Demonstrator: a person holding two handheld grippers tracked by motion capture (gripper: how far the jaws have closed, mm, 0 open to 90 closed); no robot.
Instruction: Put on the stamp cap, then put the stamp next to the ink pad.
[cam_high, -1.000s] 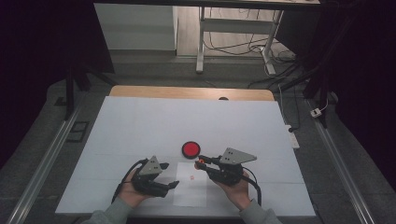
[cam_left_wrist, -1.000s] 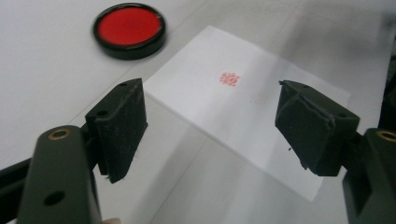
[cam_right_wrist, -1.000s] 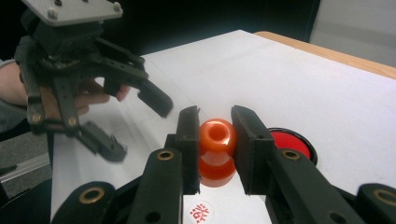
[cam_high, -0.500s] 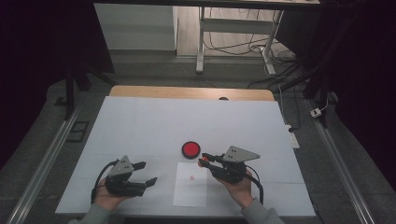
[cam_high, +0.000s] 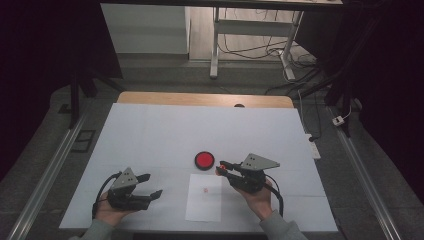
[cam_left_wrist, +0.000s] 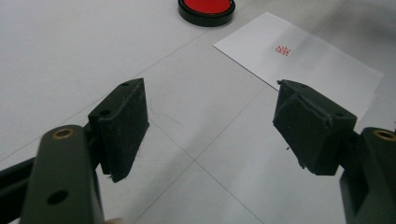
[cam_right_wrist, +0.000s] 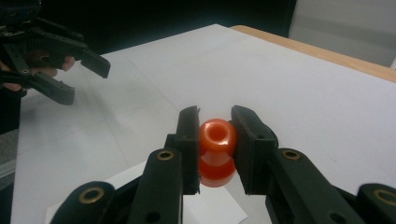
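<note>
An orange-red stamp (cam_right_wrist: 217, 151) with a rounded knob sits between the jaws of my right gripper (cam_right_wrist: 217, 126), which is shut on it. In the high view that right gripper (cam_high: 220, 168) hovers just right of the round red ink pad (cam_high: 204, 160), above the top right corner of a white paper sheet (cam_high: 202, 205). The sheet bears a small red stamp mark (cam_high: 205, 190). My left gripper (cam_high: 153, 184) is open and empty, left of the sheet. Its own view shows the left gripper (cam_left_wrist: 210, 116) pointing toward the paper (cam_left_wrist: 322, 74), the mark (cam_left_wrist: 283, 50) and the ink pad (cam_left_wrist: 206, 5).
The white table top (cam_high: 200, 130) stretches far beyond the pad, ending in a wooden strip (cam_high: 205, 99) at the back. Metal rails (cam_high: 50, 170) run along both sides. The left gripper (cam_right_wrist: 86, 84) appears far off in the right gripper view.
My left gripper drew away to the left from the paper's edge and now rests open there. The right gripper has stayed nearly still with the stamp in it.
</note>
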